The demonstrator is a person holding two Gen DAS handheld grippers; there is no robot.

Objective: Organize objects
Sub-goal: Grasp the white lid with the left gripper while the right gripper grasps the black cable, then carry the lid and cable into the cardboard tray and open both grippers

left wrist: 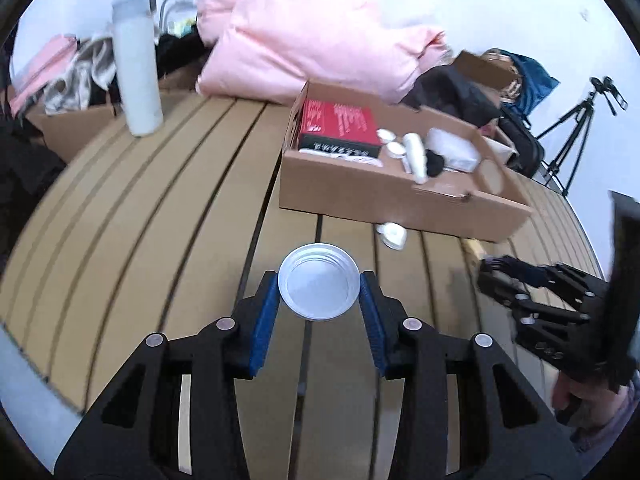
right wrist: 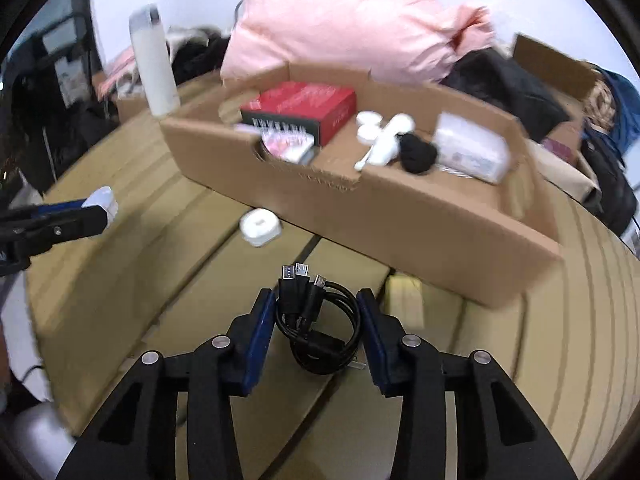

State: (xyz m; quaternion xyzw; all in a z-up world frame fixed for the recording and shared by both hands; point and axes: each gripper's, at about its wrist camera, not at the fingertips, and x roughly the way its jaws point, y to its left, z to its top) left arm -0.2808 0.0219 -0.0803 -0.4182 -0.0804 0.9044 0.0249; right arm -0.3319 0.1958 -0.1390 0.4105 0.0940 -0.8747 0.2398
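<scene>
My left gripper [left wrist: 320, 292] is shut on a round silver tin lid [left wrist: 319, 282], held above the slatted wooden surface [left wrist: 160, 208]. My right gripper [right wrist: 316, 320] is shut on a coiled black USB cable bundle [right wrist: 320, 324]; it also shows at the right of the left wrist view [left wrist: 532, 300]. A shallow cardboard box [right wrist: 400, 216] ahead holds a red and black box [right wrist: 304, 110], small white jars [right wrist: 368, 126], a white tube [right wrist: 386, 142], a black pouch [right wrist: 418, 154] and a clear packet [right wrist: 470, 150]. A small white container [right wrist: 260, 226] lies on the slats before the box.
A tall white bottle [left wrist: 136, 60] stands at the far left. A pink duvet [left wrist: 320, 28] and dark clothes [left wrist: 460, 96] are piled behind the box. A tripod [left wrist: 576, 120] stands at the far right. A second cardboard box [right wrist: 552, 64] sits at the back right.
</scene>
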